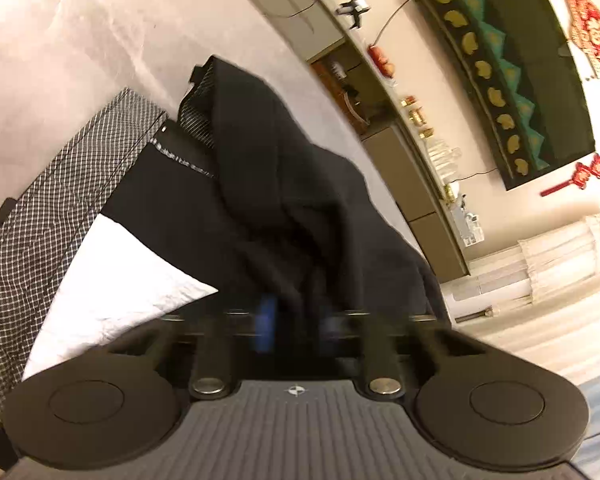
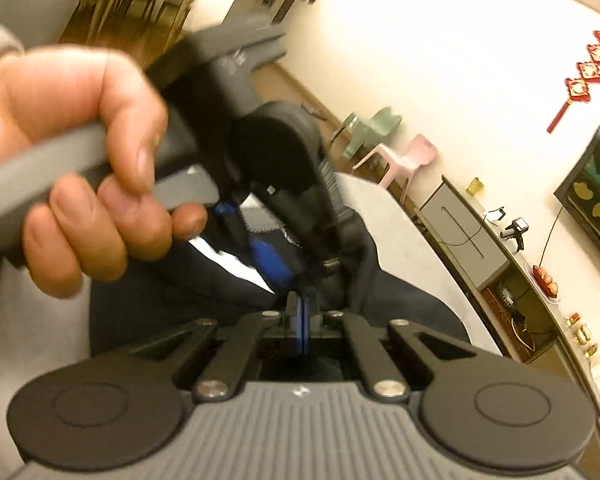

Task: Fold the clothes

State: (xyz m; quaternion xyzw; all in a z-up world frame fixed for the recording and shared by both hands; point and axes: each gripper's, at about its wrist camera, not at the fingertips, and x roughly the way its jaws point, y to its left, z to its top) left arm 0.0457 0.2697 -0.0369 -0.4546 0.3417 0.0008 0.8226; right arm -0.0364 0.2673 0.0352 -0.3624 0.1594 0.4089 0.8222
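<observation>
My right gripper (image 2: 300,326) has its fingers pressed together on the dark garment (image 2: 400,300). My left gripper (image 1: 296,320) pinches the same cloth above the white counter (image 1: 80,40); a checked garment (image 1: 60,200) lies beside.

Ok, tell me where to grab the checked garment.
Take the checked garment by its free outer edge, coming in from the left side. It lies flat there on the white cover, while its other side is buried under the black garment.
</observation>
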